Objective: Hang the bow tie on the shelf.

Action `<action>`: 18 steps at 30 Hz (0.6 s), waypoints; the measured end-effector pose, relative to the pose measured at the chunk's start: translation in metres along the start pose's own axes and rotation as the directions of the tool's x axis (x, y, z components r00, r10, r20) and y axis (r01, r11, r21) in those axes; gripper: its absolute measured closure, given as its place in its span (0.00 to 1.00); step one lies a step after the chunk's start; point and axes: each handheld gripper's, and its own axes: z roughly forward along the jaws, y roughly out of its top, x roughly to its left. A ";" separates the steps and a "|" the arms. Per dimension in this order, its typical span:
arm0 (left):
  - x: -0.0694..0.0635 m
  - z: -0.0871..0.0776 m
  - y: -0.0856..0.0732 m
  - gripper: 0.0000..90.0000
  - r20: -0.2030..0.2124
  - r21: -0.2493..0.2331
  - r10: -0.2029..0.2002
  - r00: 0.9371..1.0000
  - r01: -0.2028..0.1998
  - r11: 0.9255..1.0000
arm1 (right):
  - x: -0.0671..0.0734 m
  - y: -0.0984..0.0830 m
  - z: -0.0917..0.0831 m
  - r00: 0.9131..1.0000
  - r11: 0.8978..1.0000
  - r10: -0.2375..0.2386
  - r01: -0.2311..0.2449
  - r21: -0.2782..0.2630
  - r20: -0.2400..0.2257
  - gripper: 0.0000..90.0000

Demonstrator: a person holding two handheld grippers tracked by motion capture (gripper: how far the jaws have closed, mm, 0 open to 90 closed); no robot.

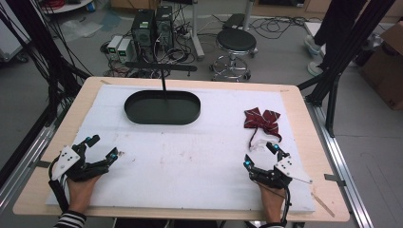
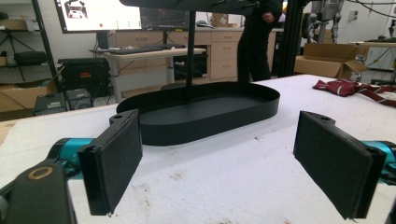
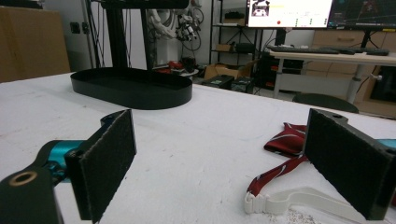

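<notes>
A dark red striped bow tie [image 1: 262,120] with a white strap [image 1: 256,142] lies on the white mat at the right; the right gripper view shows the bow tie [image 3: 285,140] and its strap [image 3: 299,200] just ahead of the right jaw. A black oval tray [image 1: 162,107] with an upright post stands at the back centre, also seen as the tray [image 2: 205,109] and the tray [image 3: 133,86]. My left gripper [image 1: 102,147] rests open at the front left, empty. My right gripper [image 1: 260,155] rests open at the front right, just short of the strap.
The white mat [image 1: 180,156] covers a wooden table [image 1: 304,118]. Behind the table stand a black stool [image 1: 236,45] and computer towers [image 1: 152,28]. A person's legs [image 1: 328,33] are at the far right. A cardboard box [image 1: 387,66] sits at the right edge.
</notes>
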 end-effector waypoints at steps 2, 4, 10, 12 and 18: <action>0.000 0.000 0.000 0.18 -0.001 0.000 0.000 1.000 0.000 1.000 | 0.000 0.000 0.000 1.000 1.000 0.002 -0.002 0.000 0.000 0.10; 0.000 0.000 0.000 0.18 0.000 -0.002 -0.001 1.000 0.001 1.000 | 0.000 0.000 0.000 1.000 1.000 0.002 -0.002 0.000 0.000 0.10; 0.000 0.000 0.000 0.18 -0.004 -0.006 -0.001 1.000 0.001 1.000 | 0.000 0.000 0.000 1.000 1.000 -0.001 0.001 0.001 -0.001 0.10; 0.000 0.000 0.000 0.18 -0.004 -0.004 -0.002 1.000 0.002 1.000 | 0.000 0.000 0.000 1.000 1.000 0.001 -0.001 0.000 -0.002 0.10; 0.000 -0.001 0.000 0.18 -0.007 -0.007 -0.004 1.000 0.004 1.000 | 0.000 0.000 0.000 1.000 1.000 0.007 -0.007 -0.001 0.002 0.10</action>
